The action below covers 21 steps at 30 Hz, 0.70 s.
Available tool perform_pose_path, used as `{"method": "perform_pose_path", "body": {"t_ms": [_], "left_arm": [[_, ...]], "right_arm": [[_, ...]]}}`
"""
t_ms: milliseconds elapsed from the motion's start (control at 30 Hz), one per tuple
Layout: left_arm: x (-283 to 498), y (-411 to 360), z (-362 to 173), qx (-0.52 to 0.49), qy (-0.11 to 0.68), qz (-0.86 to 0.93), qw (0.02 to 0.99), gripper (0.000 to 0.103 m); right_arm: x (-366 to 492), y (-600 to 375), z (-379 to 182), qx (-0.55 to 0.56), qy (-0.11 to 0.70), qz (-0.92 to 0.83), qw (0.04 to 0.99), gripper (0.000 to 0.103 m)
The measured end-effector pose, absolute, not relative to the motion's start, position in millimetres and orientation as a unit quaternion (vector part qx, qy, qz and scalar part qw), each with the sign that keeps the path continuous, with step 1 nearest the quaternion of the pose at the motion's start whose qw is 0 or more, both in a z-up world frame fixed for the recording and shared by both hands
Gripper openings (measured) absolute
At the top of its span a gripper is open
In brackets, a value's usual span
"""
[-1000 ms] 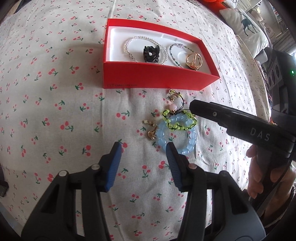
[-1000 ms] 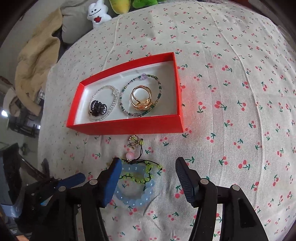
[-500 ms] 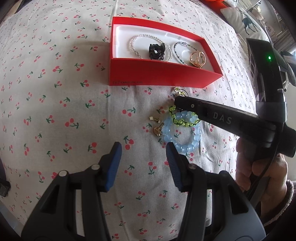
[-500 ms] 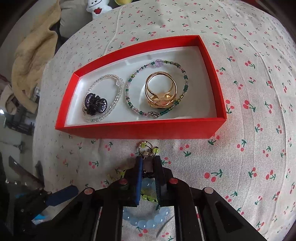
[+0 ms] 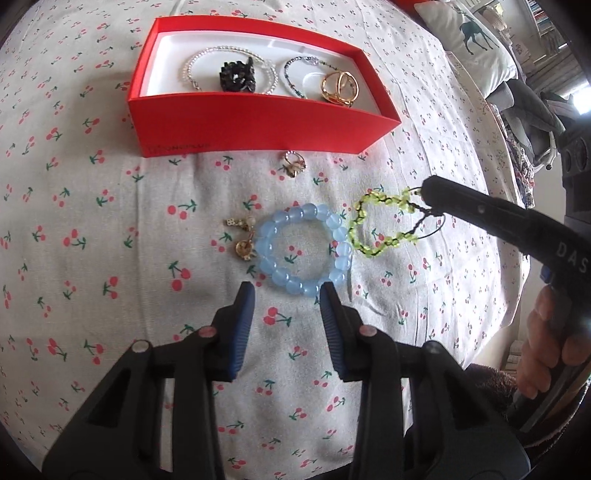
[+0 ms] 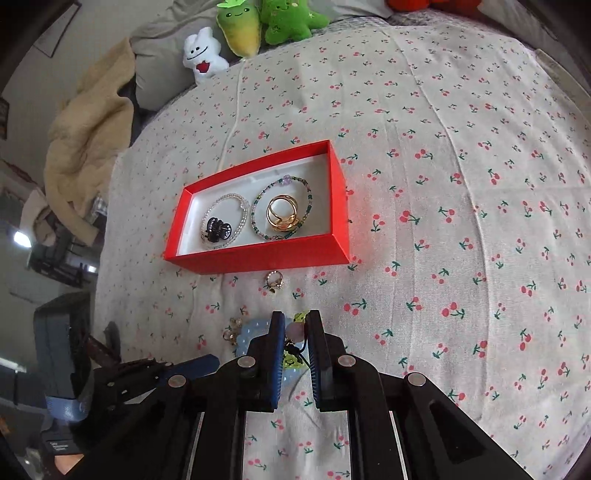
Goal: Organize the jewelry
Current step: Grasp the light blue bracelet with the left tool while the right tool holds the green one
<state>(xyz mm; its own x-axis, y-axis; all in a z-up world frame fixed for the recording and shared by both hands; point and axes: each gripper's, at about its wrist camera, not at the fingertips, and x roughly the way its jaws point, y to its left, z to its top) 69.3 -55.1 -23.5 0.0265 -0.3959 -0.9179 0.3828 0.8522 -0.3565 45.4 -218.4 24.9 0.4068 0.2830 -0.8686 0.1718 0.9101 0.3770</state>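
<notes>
A red box (image 5: pixel 236 122) (image 6: pixel 258 258) holds a clear bead bracelet (image 5: pixel 207 55), a black hair clip (image 5: pixel 238 75), a green bead bracelet (image 6: pixel 258 218) and a gold ring (image 5: pixel 340 86). My right gripper (image 6: pixel 295 328) (image 5: pixel 430 195) is shut on the yellow-green bead bracelet (image 5: pixel 373 229) and lifts it off the cloth. A blue bead bracelet (image 5: pixel 303 254), gold earrings (image 5: pixel 242 240) and a small ring (image 5: pixel 293 164) lie on the cloth in front of the box. My left gripper (image 5: pixel 288 295) is open, just short of the blue bracelet.
The cherry-print cloth (image 6: pixel 461 221) covers a bed. Plush toys (image 6: pixel 240 33) and a beige blanket (image 6: pixel 88 136) lie at its far edge. A deer-print pillow (image 5: pixel 469 40) sits at the right in the left wrist view.
My right gripper closed on the yellow-green bracelet and pulled it up and right, away from the blue bracelet. My left gripper moved closer to the blue bracelet.
</notes>
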Motion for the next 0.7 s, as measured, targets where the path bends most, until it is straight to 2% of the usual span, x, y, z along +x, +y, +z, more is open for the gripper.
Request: {"method": "perform_pose_path", "body": {"t_ms": [300,367,433,500,700], "left_arm": [[66.9,-69.7,-33.5,-0.003,0.632,-0.231,0.74,0.038],[66.6,-73.5,-35.2,0.004,0.624,-0.22,0.75,0.032],[66.2,-77.1,-37.0,0.019,0.617,-0.207,0.759,0.019],[66.4,-78.7,-37.6,0.027,0.612,-0.2,0.764,0.014],[67.3,-77.1,-34.7,0.022,0.612,-0.209,0.762,0.013]], "right_arm": [[21.8,-244.8,23.9,0.204,0.547,0.018,0.812,0.012],[19.5,-247.8,19.9,0.202,0.553,0.016,0.809,0.012],[17.7,-250.6,15.6,0.201,0.558,0.013,0.805,0.012],[15.6,-254.1,12.5,0.202,0.562,0.01,0.802,0.012],[12.4,-263.8,12.6,0.21,0.561,0.003,0.8,0.012]]}}
